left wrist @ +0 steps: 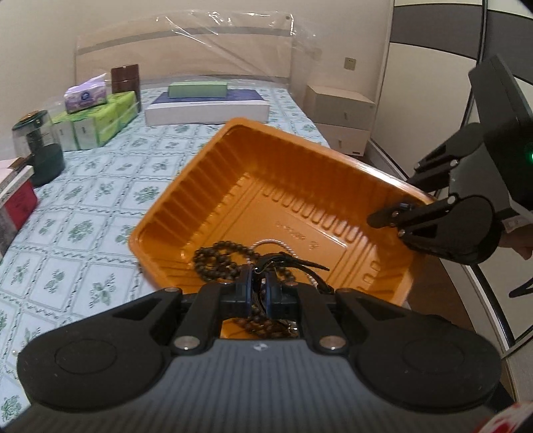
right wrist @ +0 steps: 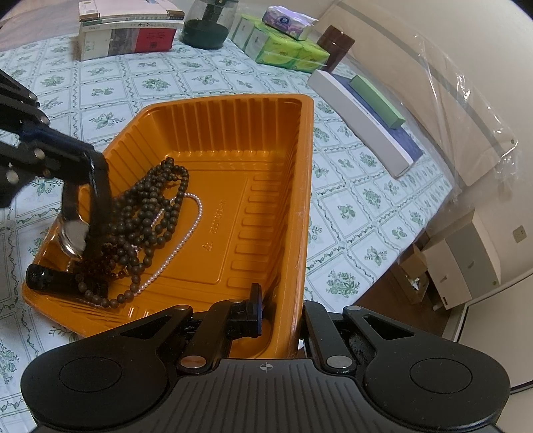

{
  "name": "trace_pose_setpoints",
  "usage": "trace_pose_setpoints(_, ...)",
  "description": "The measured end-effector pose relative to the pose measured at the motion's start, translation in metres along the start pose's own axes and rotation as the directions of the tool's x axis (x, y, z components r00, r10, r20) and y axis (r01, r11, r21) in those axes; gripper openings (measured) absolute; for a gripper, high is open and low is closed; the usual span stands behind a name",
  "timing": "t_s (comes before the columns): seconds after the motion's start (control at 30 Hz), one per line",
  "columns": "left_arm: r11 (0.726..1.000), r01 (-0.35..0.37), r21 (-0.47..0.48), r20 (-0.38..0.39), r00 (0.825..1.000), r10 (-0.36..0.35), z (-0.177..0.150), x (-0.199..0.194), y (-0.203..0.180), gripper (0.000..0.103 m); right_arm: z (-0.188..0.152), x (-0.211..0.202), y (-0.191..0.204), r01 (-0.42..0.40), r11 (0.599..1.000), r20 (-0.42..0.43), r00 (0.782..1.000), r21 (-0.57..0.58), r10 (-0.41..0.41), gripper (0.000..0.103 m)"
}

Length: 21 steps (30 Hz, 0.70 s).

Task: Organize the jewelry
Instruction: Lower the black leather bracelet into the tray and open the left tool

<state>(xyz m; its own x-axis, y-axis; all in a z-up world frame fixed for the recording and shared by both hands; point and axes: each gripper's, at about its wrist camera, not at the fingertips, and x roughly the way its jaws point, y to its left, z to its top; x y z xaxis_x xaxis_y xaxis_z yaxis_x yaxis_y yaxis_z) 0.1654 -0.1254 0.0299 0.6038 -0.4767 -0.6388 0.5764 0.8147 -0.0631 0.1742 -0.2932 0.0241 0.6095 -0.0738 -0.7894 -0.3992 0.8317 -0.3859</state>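
Note:
An orange plastic tray (left wrist: 299,186) (right wrist: 266,160) rests on the patterned bed cover. It holds a dark bead necklace (right wrist: 153,213) (left wrist: 216,256), a thin pearl chain (right wrist: 186,239) and a black bar-shaped item (right wrist: 50,278). My left gripper (left wrist: 259,286) (right wrist: 90,186) is shut on a wristwatch (right wrist: 75,233) with a black strap, over the beads at the tray's near corner. My right gripper (right wrist: 279,313) (left wrist: 396,216) is shut on the tray's side wall, one finger inside and one outside.
At the bed's far end lie a white flat box with a green box on it (left wrist: 200,100), green tissue packs (left wrist: 100,123), a brown jar (left wrist: 125,77), a dark glass jar (left wrist: 36,146) and books (right wrist: 130,30). A nightstand (left wrist: 339,113) stands beside the bed.

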Motion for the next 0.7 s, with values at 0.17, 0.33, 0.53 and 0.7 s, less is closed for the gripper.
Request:
trace_pose_setpoints(0.17, 1.000, 0.023, 0.005, -0.011, 1.000, -0.023, 0.000, 0.009, -0.006, 0.007, 0.000, 0.000, 0.000, 0.000, 1.000, 0.000, 1.000, 0.000, 0.000, 0.006)
trace_pose_setpoints(0.33, 0.999, 0.041, 0.016, -0.031, 0.999, -0.041, 0.000, 0.018, -0.010, 0.007, 0.000, 0.000, 0.000, -0.001, 1.000, 0.000, 1.000, -0.002, 0.001, 0.006)
trace_pose_setpoints(0.53, 0.998, 0.055, 0.013, -0.046, 0.997, -0.054, -0.001, 0.026, -0.011, 0.007, 0.000, 0.001, 0.000, -0.004, 1.000, -0.003, 1.000, -0.001, 0.004, 0.006)
trace_pose_setpoints(0.7, 0.998, 0.063, 0.010, -0.054, 0.997, -0.063, -0.002, 0.029, -0.010, 0.007, -0.001, 0.001, 0.000, -0.005, 1.000, -0.002, 1.000, 0.001, 0.005, 0.006)
